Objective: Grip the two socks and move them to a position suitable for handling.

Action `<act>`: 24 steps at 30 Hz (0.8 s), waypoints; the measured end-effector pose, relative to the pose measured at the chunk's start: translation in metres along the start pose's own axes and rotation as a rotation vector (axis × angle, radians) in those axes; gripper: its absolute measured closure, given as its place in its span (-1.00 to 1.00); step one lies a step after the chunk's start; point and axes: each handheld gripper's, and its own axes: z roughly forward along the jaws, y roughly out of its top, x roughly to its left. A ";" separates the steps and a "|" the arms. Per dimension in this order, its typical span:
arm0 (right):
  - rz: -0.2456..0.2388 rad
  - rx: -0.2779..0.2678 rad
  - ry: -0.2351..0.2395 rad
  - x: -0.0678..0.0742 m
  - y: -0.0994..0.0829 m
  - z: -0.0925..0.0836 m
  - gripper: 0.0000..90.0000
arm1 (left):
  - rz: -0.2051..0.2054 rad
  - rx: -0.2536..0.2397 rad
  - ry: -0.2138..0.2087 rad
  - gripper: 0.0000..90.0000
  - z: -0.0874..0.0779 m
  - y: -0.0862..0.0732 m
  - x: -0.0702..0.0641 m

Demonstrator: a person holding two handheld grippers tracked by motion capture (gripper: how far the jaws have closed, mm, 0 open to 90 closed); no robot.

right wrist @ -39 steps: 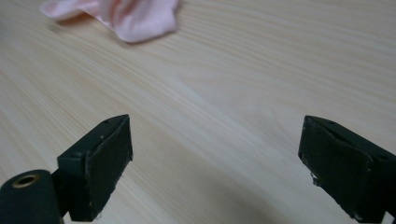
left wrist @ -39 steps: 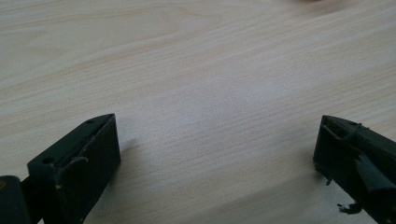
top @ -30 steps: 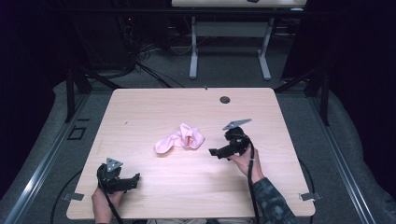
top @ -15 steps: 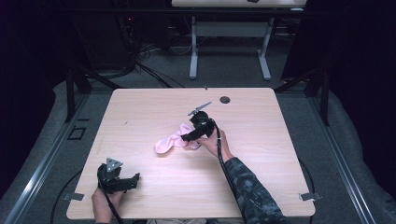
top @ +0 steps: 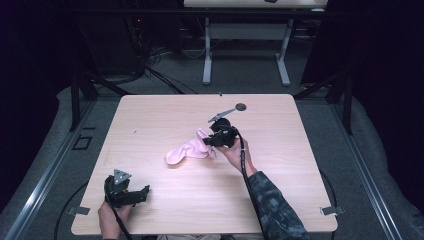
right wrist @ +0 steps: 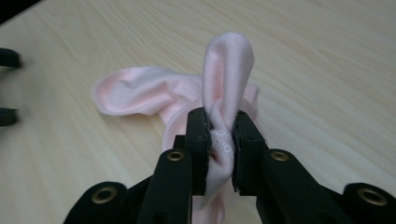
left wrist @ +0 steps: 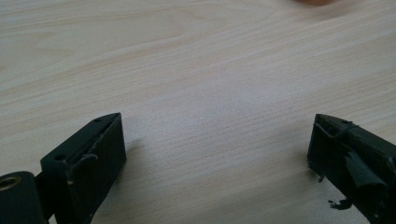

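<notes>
Lying mid-bench, slightly right of centre, pink sock (top: 187,150) with one end pinched up off the wood. Right hand-held gripper (top: 214,141) has just been closing; jaws now clamped on a bunched fold of sock (right wrist: 224,93), fabric loop standing up above the pads, rest of the sock trailing flat on bench (top: 280,185) to the left in the right gripper view. Person's right hand (top: 234,152) comes in from the near edge, camo sleeve. Left hand-held gripper (top: 145,191) rests at near-left corner of bench, well apart from sock, jaws spread wide, nothing between them, bare wood (left wrist: 210,107) below. Small dark round hole (top: 241,106) near far edge.
</notes>
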 end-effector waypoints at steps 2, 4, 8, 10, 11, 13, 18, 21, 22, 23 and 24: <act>-0.027 -0.025 0.008 0.011 -0.003 -0.023 0.76 | 0.001 0.000 0.000 -0.91 0.000 0.000 0.000; -0.059 -0.039 0.002 0.024 -0.011 -0.045 0.76 | 0.002 -0.002 0.001 -0.91 0.000 0.000 0.000; -0.090 -0.037 0.020 0.045 -0.040 -0.076 0.76 | 0.001 -0.003 0.001 -0.90 0.000 0.000 0.000; -0.093 -0.030 0.028 0.050 -0.049 -0.080 0.75 | 0.001 -0.003 0.001 -0.90 0.000 0.000 0.000; -0.099 -0.015 0.036 0.055 -0.058 -0.083 0.75 | -0.001 -0.002 0.002 -0.90 0.000 0.000 0.000; -0.091 0.023 0.076 0.067 -0.085 -0.085 0.75 | -0.001 -0.002 0.002 -0.90 0.000 0.000 0.000; -0.084 0.075 0.095 0.085 -0.115 -0.076 0.75 | -0.002 -0.002 0.002 -0.90 0.000 0.000 0.000; -0.080 0.128 0.098 0.089 -0.129 -0.059 0.73 | -0.002 -0.001 0.002 -0.90 0.000 0.000 0.000; -0.078 0.149 0.099 0.089 -0.133 -0.054 0.72 | -0.002 -0.002 0.002 -0.90 0.000 0.000 0.000; -0.081 0.157 0.104 0.089 -0.135 -0.050 0.68 | -0.002 -0.002 0.002 -0.90 0.000 0.000 0.000; -0.077 0.168 0.095 0.090 -0.138 -0.045 0.56 | -0.002 -0.002 0.002 -0.90 0.000 0.000 0.000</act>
